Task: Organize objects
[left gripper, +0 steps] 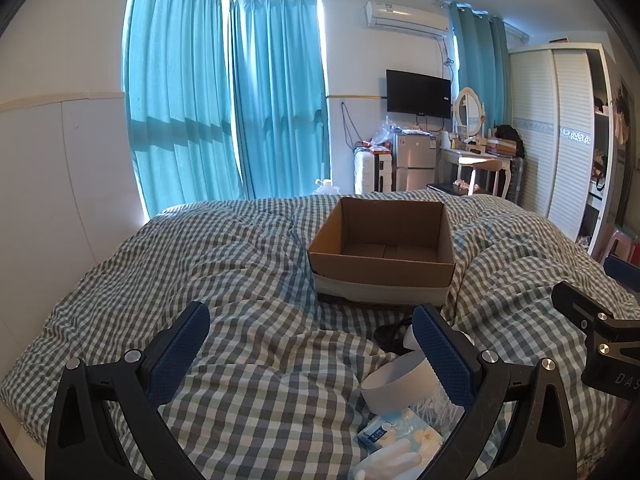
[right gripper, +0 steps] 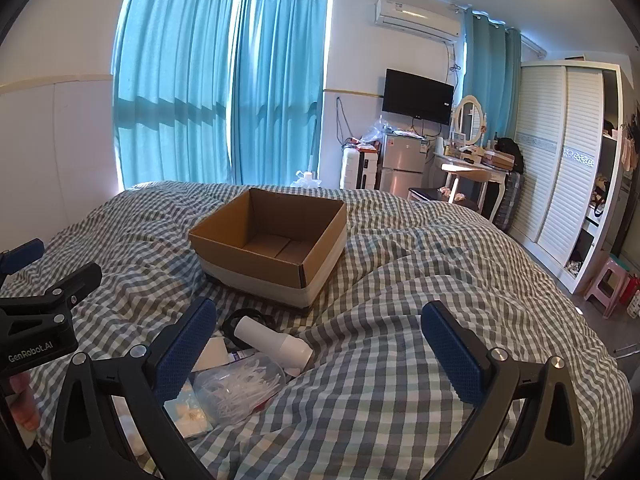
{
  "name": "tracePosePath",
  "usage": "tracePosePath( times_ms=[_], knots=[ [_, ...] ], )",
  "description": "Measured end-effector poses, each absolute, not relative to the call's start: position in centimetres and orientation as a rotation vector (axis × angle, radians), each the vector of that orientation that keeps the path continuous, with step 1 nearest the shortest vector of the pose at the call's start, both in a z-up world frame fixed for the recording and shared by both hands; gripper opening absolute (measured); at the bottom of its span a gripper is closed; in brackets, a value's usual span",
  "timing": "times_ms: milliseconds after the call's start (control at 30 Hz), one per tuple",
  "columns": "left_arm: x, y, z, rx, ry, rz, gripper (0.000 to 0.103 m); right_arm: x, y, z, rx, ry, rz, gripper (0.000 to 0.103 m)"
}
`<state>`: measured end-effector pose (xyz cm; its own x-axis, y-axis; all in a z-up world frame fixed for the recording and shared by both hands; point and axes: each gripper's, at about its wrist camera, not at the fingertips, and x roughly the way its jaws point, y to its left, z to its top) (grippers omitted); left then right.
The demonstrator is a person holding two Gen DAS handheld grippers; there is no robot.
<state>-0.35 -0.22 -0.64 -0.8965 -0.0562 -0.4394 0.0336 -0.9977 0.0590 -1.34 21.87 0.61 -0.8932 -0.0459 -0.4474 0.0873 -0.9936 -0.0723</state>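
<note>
An open, empty cardboard box [left gripper: 382,258] [right gripper: 256,264] stands on the checked bed cover. Before it lies a small heap: a white bottle [right gripper: 276,344], a black band [right gripper: 246,316], a clear bag of white sticks [right gripper: 240,390], a tissue pack [left gripper: 404,434] and a white tape roll [left gripper: 394,380]. My left gripper [left gripper: 316,354] is open and empty, its right finger beside the heap. My right gripper [right gripper: 326,350] is open and empty, its left finger over the heap.
The checked bed cover [left gripper: 240,264] [right gripper: 420,280] lies rumpled in folds. Beyond the bed are teal curtains [left gripper: 224,100], a small fridge [left gripper: 414,160], a dressing table [left gripper: 476,160] and a white wardrobe [right gripper: 560,168]. Pink stools [right gripper: 608,284] stand by the wardrobe.
</note>
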Motion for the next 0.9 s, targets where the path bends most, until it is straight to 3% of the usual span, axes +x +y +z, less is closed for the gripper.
tracePosePath(
  times_ms=[900],
  knots=[
    [-0.26,-0.23,-0.87,0.717,-0.077,-3.013,0.103,-1.22,21.68,0.65,0.707,0.148,-2.975,0.103]
  ],
)
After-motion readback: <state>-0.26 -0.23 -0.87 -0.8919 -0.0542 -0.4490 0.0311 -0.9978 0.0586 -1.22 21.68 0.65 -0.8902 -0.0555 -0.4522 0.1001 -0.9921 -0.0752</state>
